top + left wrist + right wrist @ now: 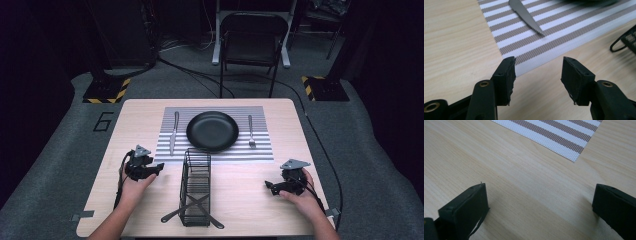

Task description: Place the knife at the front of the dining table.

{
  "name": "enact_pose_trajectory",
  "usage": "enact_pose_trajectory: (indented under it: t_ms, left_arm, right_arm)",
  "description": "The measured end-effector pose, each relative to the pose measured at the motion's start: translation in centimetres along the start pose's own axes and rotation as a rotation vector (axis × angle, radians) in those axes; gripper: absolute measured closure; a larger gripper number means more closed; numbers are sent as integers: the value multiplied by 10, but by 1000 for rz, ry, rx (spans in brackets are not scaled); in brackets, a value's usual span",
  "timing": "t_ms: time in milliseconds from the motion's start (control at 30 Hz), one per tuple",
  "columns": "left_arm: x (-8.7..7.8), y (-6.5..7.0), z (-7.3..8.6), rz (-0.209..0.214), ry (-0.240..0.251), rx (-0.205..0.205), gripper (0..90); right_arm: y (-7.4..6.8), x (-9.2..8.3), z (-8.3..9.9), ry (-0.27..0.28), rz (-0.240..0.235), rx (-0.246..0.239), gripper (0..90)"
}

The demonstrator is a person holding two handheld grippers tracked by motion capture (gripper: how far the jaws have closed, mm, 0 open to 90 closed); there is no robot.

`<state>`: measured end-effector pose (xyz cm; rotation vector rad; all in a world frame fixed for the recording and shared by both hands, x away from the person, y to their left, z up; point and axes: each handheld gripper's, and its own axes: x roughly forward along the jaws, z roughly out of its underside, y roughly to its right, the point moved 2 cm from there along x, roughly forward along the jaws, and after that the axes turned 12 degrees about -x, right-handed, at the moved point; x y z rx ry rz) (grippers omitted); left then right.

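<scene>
A darkened recording studio or lab: hazard-striped stand bases, floor cables, a folding chair, a numbered table.

black plate, grey-white striped placemat, black basket

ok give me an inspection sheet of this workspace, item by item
surface: wooden table with a striped placemat
job's things: knife left of the black plate, fork right of it, all on the mat
clutter: wire basket near the front edge
grippers: left gripper open, empty, near the knife tip; right gripper open, empty, over bare wood
cables: one trails from each gripper; more run on the floor
surroundings: folding chair behind the table, hazard-striped stand bases
</scene>
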<state>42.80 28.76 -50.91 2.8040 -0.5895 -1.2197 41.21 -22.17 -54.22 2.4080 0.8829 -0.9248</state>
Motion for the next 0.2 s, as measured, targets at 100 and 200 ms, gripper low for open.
enact_pose_trajectory:
  t_ms: [100,200]
  left_arm:
    - [-3,-9,9,-64,9,23,438]
    - [-4,-21,17,-118,11,7,417]
  right_arm:
    - [0,0,0,0,0,0,0]
    - [0,0,0,-1,1,2,0]
